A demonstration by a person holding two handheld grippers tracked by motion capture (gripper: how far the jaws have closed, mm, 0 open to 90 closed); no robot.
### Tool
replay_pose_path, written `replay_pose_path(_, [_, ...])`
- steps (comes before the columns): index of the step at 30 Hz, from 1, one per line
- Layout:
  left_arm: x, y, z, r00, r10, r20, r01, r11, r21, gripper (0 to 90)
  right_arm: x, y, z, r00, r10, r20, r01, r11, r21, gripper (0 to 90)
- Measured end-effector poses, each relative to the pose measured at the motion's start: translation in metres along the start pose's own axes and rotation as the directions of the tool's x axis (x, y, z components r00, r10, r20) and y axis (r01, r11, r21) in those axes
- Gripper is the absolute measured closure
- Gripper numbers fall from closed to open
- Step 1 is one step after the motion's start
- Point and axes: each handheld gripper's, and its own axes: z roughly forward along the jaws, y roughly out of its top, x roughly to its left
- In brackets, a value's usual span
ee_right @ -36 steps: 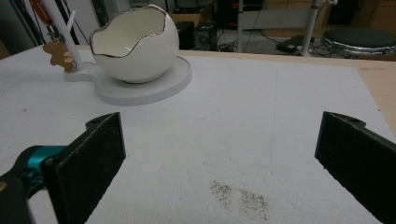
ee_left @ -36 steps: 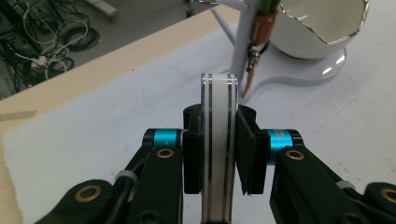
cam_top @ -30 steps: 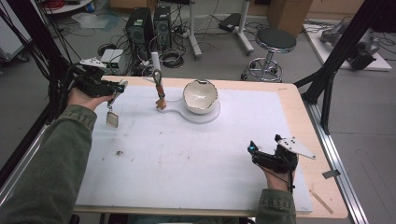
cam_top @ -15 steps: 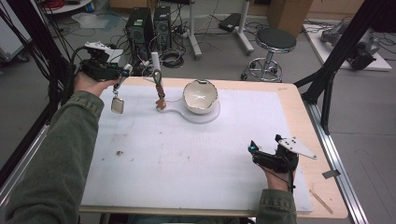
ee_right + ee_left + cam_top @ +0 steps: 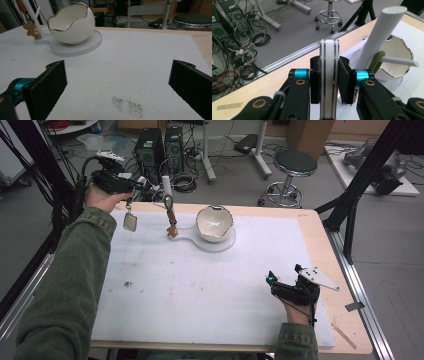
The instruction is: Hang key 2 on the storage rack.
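High view: my left tool (image 5: 134, 184) is raised over the far left corner of the desk (image 5: 310, 227), past the edge of the white mat (image 5: 200, 290).
Left tool: its jaws are clamped together on a white ring with thin dark stripes (image 5: 329, 75), seen edge-on in the left gripper view.
Key ring: from the left tool a short chain hangs down, and a small rectangular tag (image 5: 130, 222) dangles at its end, in the air above the far left corner of the mat, touching nothing.
Stand: a white post (image 5: 167, 187) rises just right of my left tool; it has a thin side peg (image 5: 398, 60) with an olive loop (image 5: 375, 62) hooked over it.
Charm: a small brown bear-shaped charm (image 5: 171, 229) hangs low on the post, near its base.
Bowl: a white eggshell-shaped bowl with a jagged metallic rim (image 5: 214, 222) sits on the round white base (image 5: 225, 243) joined to the post, well apart from the tag.
Right tool: my right tool (image 5: 272, 281) rests low over the near right part of the mat, its jaws spread wide apart with nothing between them; the bowl lies ahead of it in the right gripper view.
Mat marks: a patch of dark specks (image 5: 126, 103) lies on the mat just ahead of the right tool.
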Motion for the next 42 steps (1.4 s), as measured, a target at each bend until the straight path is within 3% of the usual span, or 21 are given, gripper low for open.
replay_pose_path(17, [-0.004, 0.007, 0.029, 0.9998, -0.021, 0.005, 0.021, 0.9995, -0.025, 74.2, -0.002, -0.001, 0.0, 1.0, 0.006, 0.004, -0.006, 1.0, 0.001, 0.5])
replay_pose_path(24, [-0.006, 0.009, 0.035, 0.9983, -0.057, 0.003, 0.057, 0.9966, -0.059, 74.2, -0.002, -0.002, 0.0, 1.0, 0.002, 0.006, -0.002, 1.0, 0.004, 0.5])
replay_pose_path(42, [-0.014, 0.011, 0.048, 0.9956, -0.092, 0.015, 0.093, 0.9916, -0.09, 74.1, -0.003, -0.003, -0.001, 0.9999, 0.004, 0.012, -0.004, 1.0, 0.006, 0.5])
